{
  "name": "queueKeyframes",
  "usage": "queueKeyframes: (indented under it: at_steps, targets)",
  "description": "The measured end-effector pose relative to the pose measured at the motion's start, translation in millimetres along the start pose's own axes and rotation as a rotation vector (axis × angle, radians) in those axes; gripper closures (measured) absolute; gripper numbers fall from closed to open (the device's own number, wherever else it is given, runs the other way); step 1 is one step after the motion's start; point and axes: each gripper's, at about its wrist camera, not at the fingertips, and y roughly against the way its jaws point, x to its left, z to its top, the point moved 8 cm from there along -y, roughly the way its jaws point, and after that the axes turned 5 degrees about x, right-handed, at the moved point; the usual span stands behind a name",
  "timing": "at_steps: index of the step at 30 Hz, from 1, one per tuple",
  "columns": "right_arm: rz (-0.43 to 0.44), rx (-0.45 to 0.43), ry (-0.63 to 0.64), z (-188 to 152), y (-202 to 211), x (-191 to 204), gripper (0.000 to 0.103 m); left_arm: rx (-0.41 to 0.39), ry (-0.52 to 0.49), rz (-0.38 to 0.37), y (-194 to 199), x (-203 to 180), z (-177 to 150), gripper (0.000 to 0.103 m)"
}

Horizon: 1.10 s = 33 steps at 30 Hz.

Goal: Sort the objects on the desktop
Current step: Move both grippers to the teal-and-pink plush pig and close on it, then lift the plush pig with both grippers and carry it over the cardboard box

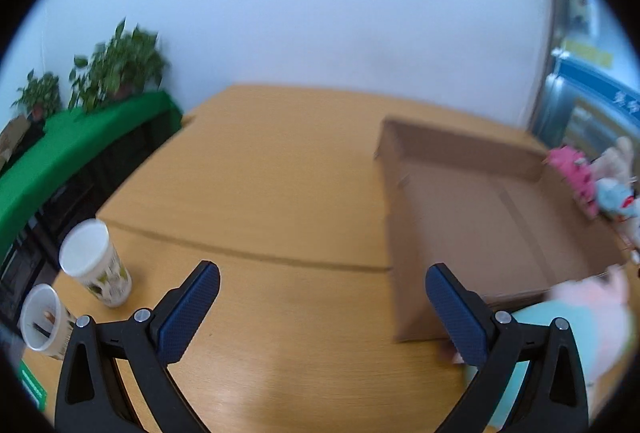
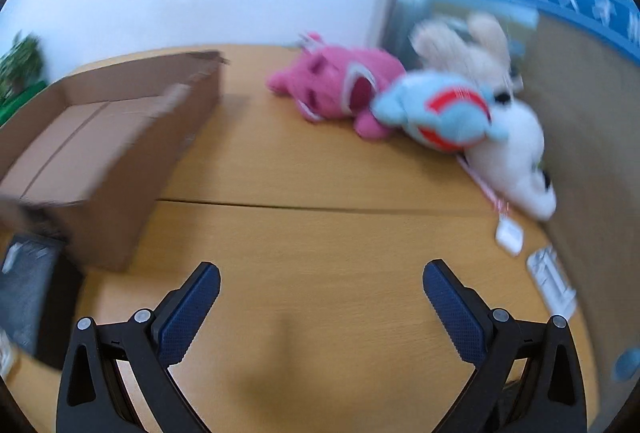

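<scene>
An open brown cardboard box [image 1: 480,217] lies on the wooden desk [image 1: 280,193]; it also shows in the right wrist view [image 2: 104,137] at the left. My left gripper [image 1: 322,297] is open and empty above the desk, left of the box. My right gripper [image 2: 320,293] is open and empty above bare desk [image 2: 320,233]. Beyond it lie a pink plush [image 2: 336,85], a blue plush [image 2: 436,113], a white plush [image 2: 512,157] and a beige plush [image 2: 464,41]. Two paper cups [image 1: 94,265] [image 1: 42,321] stand at the left.
A pale pink and teal soft toy [image 1: 592,317] lies by my left gripper's right finger. Small white items [image 2: 508,235] [image 2: 552,281] lie at the desk's right edge. A green-covered shelf [image 1: 60,153] with plants [image 1: 120,61] stands left. A dark object [image 2: 28,293] lies beside the box.
</scene>
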Motion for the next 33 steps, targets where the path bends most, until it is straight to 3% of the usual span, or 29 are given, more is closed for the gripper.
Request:
queueKeyframes:
  at_steps: [3, 7, 9, 10, 14, 19, 23, 28, 33]
  targets:
    - [0.051, -0.083, 0.086, 16.7, 49.3, 33.3, 0.000, -0.074, -0.040, -0.072, 42.5, -33.9, 18.2, 0.000]
    - [0.014, -0.282, 0.119, 36.6, 119.2, 72.6, 0.000, -0.090, -0.127, -0.163, 64.5, -78.5, 16.9, 0.000]
    - [0.073, -0.354, 0.131, 42.3, 144.0, 101.4, 0.000, -0.066, -0.153, -0.195, 61.1, -94.3, 7.0, 0.000]
    - [0.151, -0.364, 0.132, 43.0, 152.6, 123.1, 0.000, -0.047, -0.156, -0.205, 55.3, -97.5, 1.9, 0.000]
    - [0.392, -0.263, 0.206, 41.1, 151.3, 201.8, 0.000, 0.087, -0.091, -0.275, 16.7, -97.4, -26.5, 0.000]
    - [0.544, -0.171, 0.337, 24.1, 137.7, 297.8, 0.000, 0.204, -0.022, -0.386, -14.0, -98.2, -57.3, 0.000]
    - [0.558, -0.092, 0.381, 10.8, 115.8, 342.1, 0.000, 0.243, -0.016, -0.534, -13.1, -116.5, -70.0, 0.003]
    - [0.640, -0.025, 0.377, -2.1, 105.4, 358.8, 0.000, 0.248, -0.125, -0.571, 1.6, -147.1, -85.0, 0.007]
    - [0.683, -0.021, 0.383, -15.3, 112.2, 336.9, 0.000, 0.248, -0.154, -0.663, 22.2, -175.5, -88.8, 0.007]
